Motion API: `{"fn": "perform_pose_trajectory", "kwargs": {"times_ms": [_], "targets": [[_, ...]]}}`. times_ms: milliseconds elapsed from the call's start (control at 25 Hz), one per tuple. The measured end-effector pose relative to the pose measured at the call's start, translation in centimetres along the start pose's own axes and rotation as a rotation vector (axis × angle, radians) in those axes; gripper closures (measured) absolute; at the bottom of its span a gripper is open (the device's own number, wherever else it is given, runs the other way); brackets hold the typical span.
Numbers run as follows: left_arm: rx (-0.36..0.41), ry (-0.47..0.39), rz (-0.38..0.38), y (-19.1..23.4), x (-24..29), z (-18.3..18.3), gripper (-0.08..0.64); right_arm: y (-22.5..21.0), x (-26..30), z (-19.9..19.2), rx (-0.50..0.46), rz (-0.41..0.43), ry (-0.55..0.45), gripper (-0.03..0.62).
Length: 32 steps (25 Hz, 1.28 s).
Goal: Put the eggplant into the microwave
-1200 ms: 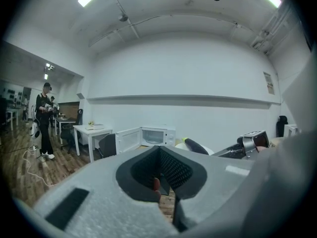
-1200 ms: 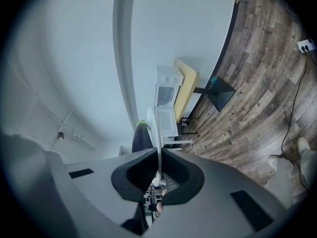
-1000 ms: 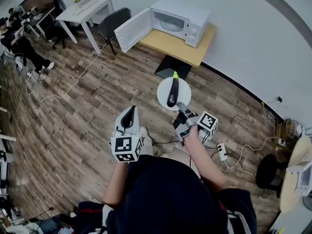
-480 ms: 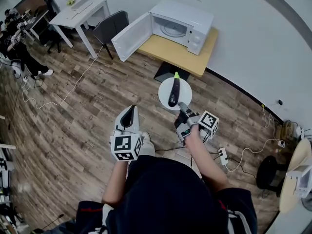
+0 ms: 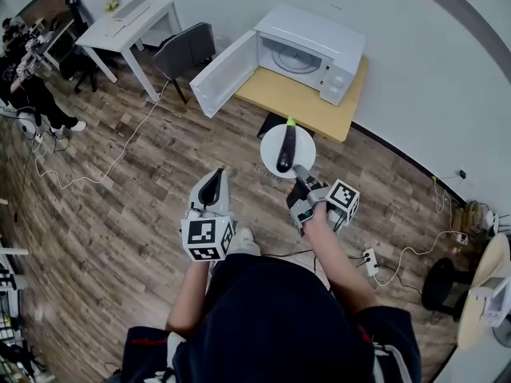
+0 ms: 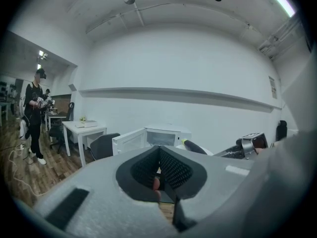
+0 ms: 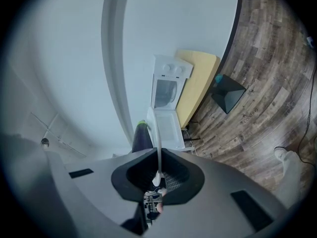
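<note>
Nearest to you, at about 7 o'clock of the head view's centre, your left hand-held gripper [image 5: 212, 183] hangs over the wooden floor [image 5: 136, 190]. Its jaws are pressed together with nothing between them, so it carries no load.

Just to its right, at about 5 o'clock, your right hand-held gripper [image 5: 299, 174] is clamped on the near rim of a white plate [image 5: 270, 152]. The right gripper view confirms the thin white edge pinched between the pads. The eggplant [image 5: 286, 147] lies lengthwise on that plate, green stem end pointing away from you, toward 12 o'clock. The plate is held level in the air, not resting on any surface.

Beyond the plate, at 12 to 1 o'clock, stands the yellow table [image 5: 307, 104]. The microwave [image 5: 315, 38] sits on its far part. Its door [image 5: 226, 74] is swung fully open toward 10 o'clock, and the cavity shows only its glass turntable.

Assessment: the pick-up stage appears complete and the door needs no attention. The eggplant is not yet inside; it is short of the table's near edge. What is left, by my judgement, is to carry the plate forward, pass it through the opening, and set it down level. Closing the door is not named in the task.
</note>
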<state>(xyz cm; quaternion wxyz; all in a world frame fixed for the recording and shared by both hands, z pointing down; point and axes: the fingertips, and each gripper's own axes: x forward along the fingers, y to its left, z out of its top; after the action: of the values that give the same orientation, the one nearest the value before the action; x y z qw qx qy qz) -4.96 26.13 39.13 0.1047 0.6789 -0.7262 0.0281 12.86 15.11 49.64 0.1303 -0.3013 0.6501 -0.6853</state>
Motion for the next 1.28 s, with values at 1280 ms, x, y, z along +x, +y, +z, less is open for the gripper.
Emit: {"fn": "perform_pose_trajectory", "kwargs": {"times_ms": [1280], "targets": [[-0.029,0.056,-0.117,7.8,12.8,-0.1,0.546,0.8,13.6,2.9,0.055,-0.041,-0.069,0.569]]}}
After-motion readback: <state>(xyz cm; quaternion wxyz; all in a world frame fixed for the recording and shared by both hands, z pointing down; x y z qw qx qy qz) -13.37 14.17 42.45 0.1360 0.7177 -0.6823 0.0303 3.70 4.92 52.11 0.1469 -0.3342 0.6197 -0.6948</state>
